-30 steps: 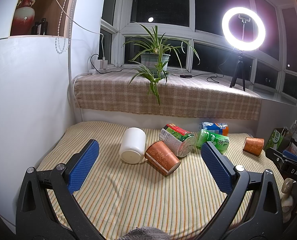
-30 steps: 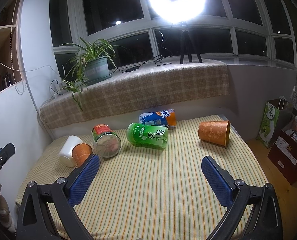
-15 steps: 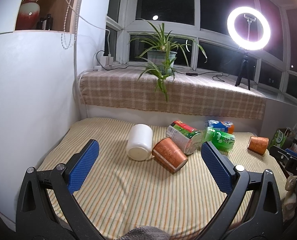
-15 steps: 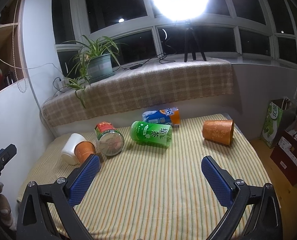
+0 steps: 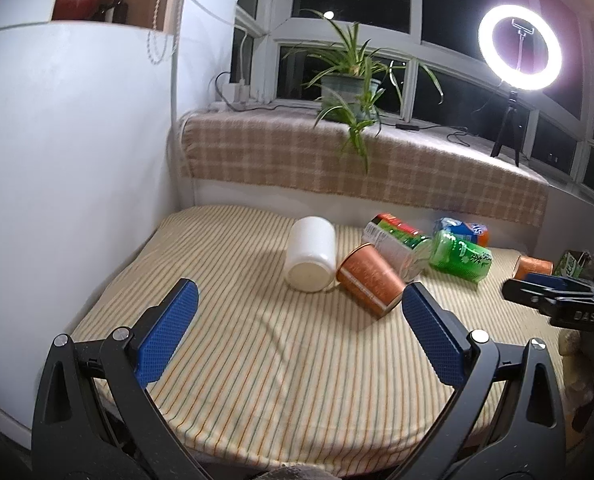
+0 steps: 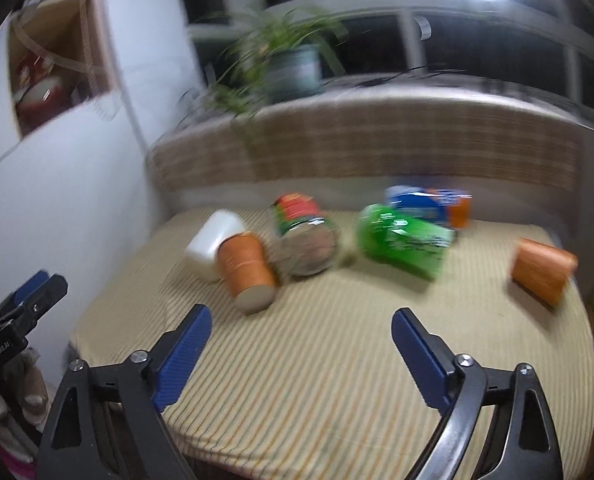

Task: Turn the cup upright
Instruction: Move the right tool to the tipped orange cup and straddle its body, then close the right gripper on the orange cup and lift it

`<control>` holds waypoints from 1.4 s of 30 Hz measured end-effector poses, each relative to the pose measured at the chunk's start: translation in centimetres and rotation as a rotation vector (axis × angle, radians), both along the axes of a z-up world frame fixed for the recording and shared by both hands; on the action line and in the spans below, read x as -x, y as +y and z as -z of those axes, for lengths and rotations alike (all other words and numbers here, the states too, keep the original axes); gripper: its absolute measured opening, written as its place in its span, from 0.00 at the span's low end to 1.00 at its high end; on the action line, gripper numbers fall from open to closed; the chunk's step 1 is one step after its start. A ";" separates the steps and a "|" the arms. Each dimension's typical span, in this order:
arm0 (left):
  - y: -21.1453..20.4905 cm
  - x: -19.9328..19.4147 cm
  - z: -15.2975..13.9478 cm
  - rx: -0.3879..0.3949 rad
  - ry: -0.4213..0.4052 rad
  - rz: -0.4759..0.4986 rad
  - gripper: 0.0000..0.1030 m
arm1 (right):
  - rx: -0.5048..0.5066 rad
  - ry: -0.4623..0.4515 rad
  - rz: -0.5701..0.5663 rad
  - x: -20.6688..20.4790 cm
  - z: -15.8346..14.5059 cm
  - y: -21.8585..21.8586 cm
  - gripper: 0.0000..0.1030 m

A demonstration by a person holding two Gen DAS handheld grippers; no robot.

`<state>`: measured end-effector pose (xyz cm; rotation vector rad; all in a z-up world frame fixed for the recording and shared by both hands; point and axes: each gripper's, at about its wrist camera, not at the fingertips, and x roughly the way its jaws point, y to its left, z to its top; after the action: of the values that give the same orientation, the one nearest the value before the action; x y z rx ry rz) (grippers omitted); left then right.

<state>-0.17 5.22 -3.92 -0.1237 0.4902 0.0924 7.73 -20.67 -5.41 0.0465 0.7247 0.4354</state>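
Several cups lie on their sides on the striped cloth (image 5: 257, 360): a white cup (image 5: 311, 254) (image 6: 213, 240), an orange paper cup (image 5: 369, 280) (image 6: 247, 270) leaning against it, a red-and-green cup (image 5: 397, 242) (image 6: 305, 236), a green cup (image 5: 459, 256) (image 6: 403, 240), a blue-and-orange one (image 5: 463, 230) (image 6: 429, 202) and a second orange cup (image 5: 533, 267) (image 6: 543, 270) at the far right. My left gripper (image 5: 301, 304) is open and empty, short of the white and orange cups. My right gripper (image 6: 301, 328) is open and empty, just in front of the near orange cup. The right wrist view is blurred.
A white wall (image 5: 77, 180) borders the cloth on the left. A ledge with a checked cloth (image 5: 357, 168), a potted plant (image 5: 349, 92) and a ring light (image 5: 519, 46) runs behind. The other gripper (image 5: 553, 300) shows at the right edge.
Both grippers have swung left and moved closer to the cups; the white and near orange cups now sit nearer the middle of each view. No cup has moved.
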 end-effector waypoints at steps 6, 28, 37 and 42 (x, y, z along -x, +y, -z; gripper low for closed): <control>1.7 0.5 0.7 0.029 0.014 -0.035 1.00 | 0.102 0.033 -0.199 -2.8 0.4 5.0 0.78; 5.3 1.8 1.4 0.081 0.017 -0.097 1.00 | 0.562 0.088 -0.260 -10.1 5.9 16.3 0.64; 5.4 1.9 1.4 0.087 0.019 -0.101 1.00 | 0.667 0.061 -0.227 -10.7 7.3 17.6 0.60; 5.5 1.9 1.5 0.088 0.019 -0.101 1.00 | 0.716 0.042 -0.226 -10.8 7.8 18.2 0.60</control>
<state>-2.09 10.68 -5.38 -0.2338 0.5066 0.1711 18.49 -2.50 -13.23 -0.7059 0.8966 0.3689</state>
